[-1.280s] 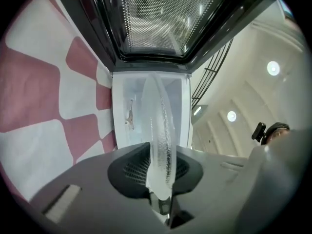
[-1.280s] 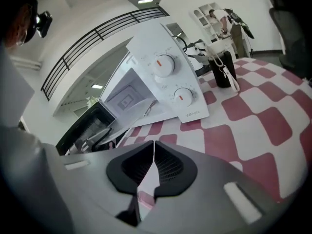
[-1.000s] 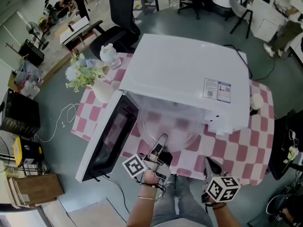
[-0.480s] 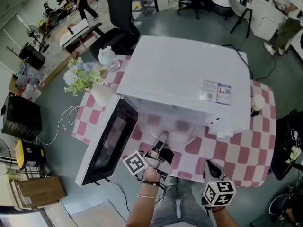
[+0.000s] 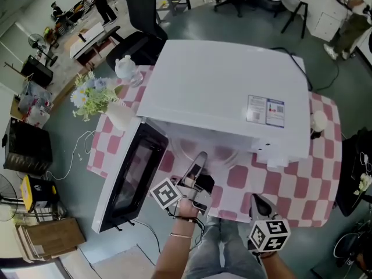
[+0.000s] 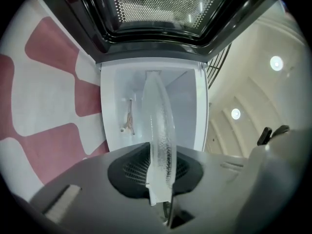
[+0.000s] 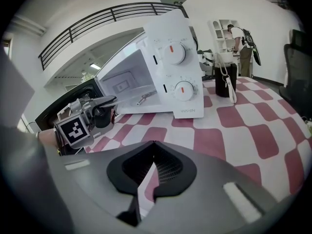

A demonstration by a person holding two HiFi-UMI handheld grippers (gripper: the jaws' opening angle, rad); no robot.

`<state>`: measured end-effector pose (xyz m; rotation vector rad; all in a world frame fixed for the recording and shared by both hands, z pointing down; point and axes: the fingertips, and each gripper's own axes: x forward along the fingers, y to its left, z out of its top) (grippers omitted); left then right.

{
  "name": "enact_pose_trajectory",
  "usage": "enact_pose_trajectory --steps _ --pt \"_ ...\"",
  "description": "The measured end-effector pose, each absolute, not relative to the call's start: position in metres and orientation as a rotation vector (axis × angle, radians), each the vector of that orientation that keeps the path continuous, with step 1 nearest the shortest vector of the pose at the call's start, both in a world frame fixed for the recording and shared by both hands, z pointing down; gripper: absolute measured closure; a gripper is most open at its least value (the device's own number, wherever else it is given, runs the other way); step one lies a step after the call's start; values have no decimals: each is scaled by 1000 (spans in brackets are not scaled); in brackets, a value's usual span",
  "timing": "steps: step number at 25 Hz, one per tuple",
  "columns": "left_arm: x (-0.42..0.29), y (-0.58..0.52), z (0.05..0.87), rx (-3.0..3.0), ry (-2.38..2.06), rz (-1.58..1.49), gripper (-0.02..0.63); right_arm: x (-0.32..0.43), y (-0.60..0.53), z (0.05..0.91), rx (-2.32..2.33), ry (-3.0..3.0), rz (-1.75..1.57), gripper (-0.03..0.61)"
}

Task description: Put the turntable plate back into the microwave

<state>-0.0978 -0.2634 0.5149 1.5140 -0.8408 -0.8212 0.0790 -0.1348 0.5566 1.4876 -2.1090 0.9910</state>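
Left hand-held gripper [image 5: 199,159] clamped on the near rim of the clear round glass turntable plate [image 6: 158,126], which it holds at the mouth of the white microwave oven [image 5: 226,92]; the plate's far part reaches into the open cavity, beside the black-framed door [image 5: 131,179] swung out to the left. Right hand-held gripper [image 5: 256,201] near the front edge of the desk [image 5: 279,185] with its pink-and-white checked cloth, jaws together on nothing, apart from the plate

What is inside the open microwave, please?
The glass turntable plate, held by the left gripper, pokes into the white cavity; a small fitting sits on its floor. The microwave's top hides the plate's far edge.
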Motion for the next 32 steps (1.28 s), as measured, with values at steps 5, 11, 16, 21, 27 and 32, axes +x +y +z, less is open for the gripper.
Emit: enact_pose_trajectory --steps 5,11,16,21,27,32 --pt "-96 -273 514 1516 -840 -817 575 82 -139 558 1495 -2091 999 569" --pt "-94 -286 513 1501 -838 -817 575 82 -143 558 1493 -2090 1012 569" --pt "-95 -297 513 1491 -841 -822 575 81 -144 560 1486 -2085 1026 569" --pt "-95 -307 514 1482 -848 -816 575 82 -147 561 1486 -2082 1033 569" --pt "-92 -318 514 1470 -843 -813 575 85 -150 562 1487 -2079 1040 569" --pt "-87 -327 513 1477 -831 -809 575 88 -152 562 1492 -2075 1046 568"
